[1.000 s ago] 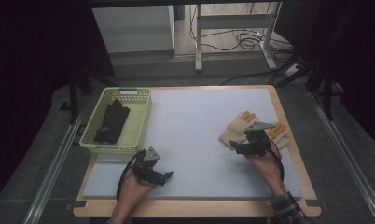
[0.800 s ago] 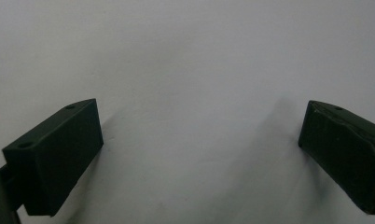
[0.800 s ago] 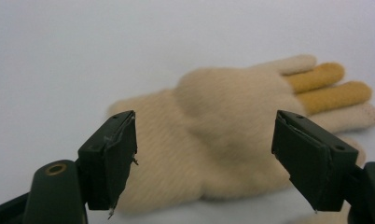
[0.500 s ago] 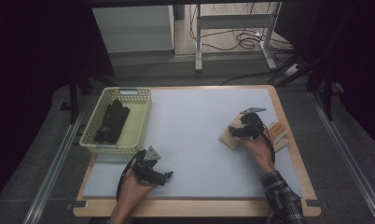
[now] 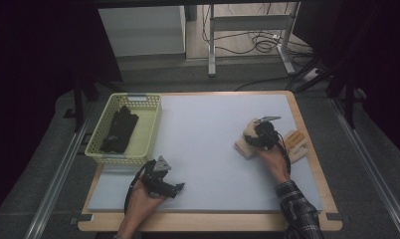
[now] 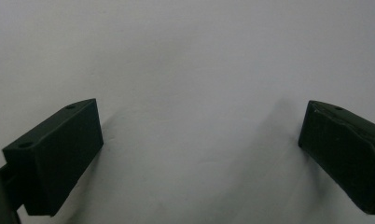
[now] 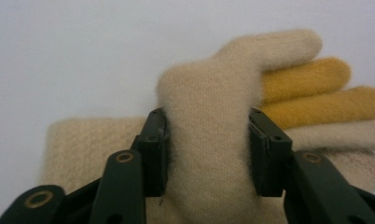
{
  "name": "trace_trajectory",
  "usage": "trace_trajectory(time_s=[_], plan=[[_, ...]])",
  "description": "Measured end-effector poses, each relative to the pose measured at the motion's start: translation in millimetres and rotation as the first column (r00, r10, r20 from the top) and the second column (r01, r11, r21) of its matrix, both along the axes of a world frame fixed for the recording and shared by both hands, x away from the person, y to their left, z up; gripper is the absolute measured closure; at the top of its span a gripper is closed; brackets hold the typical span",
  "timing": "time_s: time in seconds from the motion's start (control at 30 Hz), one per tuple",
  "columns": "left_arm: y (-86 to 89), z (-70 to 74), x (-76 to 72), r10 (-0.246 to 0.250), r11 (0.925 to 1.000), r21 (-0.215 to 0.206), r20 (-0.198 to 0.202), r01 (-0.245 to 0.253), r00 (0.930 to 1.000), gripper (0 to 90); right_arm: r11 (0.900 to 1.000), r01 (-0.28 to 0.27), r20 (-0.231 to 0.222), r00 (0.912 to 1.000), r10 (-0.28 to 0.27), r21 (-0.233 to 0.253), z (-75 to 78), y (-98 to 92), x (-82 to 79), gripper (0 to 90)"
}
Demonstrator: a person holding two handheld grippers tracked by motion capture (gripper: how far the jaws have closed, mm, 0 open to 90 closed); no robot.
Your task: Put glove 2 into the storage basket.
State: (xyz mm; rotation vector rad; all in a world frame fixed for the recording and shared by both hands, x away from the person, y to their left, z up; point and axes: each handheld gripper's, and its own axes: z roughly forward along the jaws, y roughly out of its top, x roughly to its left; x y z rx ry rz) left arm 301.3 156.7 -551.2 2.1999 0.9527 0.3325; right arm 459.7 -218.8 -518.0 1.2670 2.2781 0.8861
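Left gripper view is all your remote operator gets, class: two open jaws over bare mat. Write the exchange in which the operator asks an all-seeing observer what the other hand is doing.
Operator: What is the other hand doing?
Observer: The right gripper is shut on a cream knitted glove.
Operator: Which part of it?
Observer: Its thumb, which bulges up between the jaws.
Operator: Anything else around?
Observer: A yellow basket at the table's left holds a black glove.
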Motion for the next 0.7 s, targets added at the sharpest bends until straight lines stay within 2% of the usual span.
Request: trace_trajectory(time_s=[0.2,0.23,0.37,0.4,0.43,0.47,0.5,0.53,0.57,0.6,0.63,0.67,0.7], plan=[[0.0,0.0,0.0,0.000,1.0000,0.000,-0.001,0.000,1.0000,0.0,0.998,-0.051,0.022,0.9985,0.050,0.037,7.6,-2.3,-8.7,55.6],[0.0,0.0,0.1,0.000,1.0000,0.000,-0.001,0.000,1.0000,0.0,0.994,-0.094,0.036,0.9951,0.092,0.063,16.2,0.3,-15.9,55.3],[0.1,0.0,0.0,0.000,1.0000,0.000,-0.001,0.000,1.0000,0.0,0.981,-0.186,0.053,0.9816,0.183,0.061,32.2,9.9,-33.0,54.6],[0.1,0.0,0.0,0.000,1.0000,0.000,-0.001,0.000,1.0000,0.0,0.974,-0.218,0.057,0.9750,0.215,0.067,36.7,14.2,-39.1,54.4],[0.0,0.0,0.0,0.000,1.0000,0.000,-0.001,0.000,1.0000,0.0,0.968,-0.240,0.057,0.9700,0.236,0.072,39.1,17.2,-42.9,54.2],[0.0,0.0,0.0,0.000,1.0000,0.000,-0.001,0.000,1.0000,0.0,0.968,-0.240,0.057,0.9700,0.236,0.072,39.1,17.2,-42.9,54.2],[0.0,0.0,0.0,0.001,1.0000,0.000,0.000,-0.001,1.0000,0.0,0.961,-0.267,0.060,0.9628,0.263,0.073,41.9,21.8,-47.8,53.9],[0.1,0.0,0.0,0.000,1.0000,0.000,-0.001,0.000,1.0000,0.0,0.940,-0.332,0.055,0.9429,0.329,0.082,46.4,34.0,-58.2,53.4],[0.1,0.0,0.0,0.000,1.0000,0.000,-0.001,0.000,1.0000,0.0,0.940,-0.332,0.055,0.9429,0.329,0.082,46.4,34.0,-58.2,53.4],[0.1,0.0,0.0,0.000,1.0000,0.001,-0.001,0.000,1.0000,0.0,0.931,-0.356,0.056,0.9343,0.352,0.083,47.2,38.5,-61.1,53.2],[0.1,0.0,0.0,0.000,1.0000,0.001,-0.001,0.000,1.0000,0.0,0.914,-0.397,0.057,0.9177,0.393,0.084,47.7,48.3,-66.8,52.8],[0.1,0.0,0.0,0.000,1.0000,0.000,-0.001,0.000,1.0000,0.0,0.894,-0.441,0.050,0.8974,0.438,0.075,46.1,60.8,-71.9,52.3],[0.0,0.0,0.0,0.000,1.0000,0.000,-0.001,0.000,1.0000,0.0,0.886,-0.458,0.046,0.8890,0.456,0.068,44.6,66.2,-73.7,52.1]])
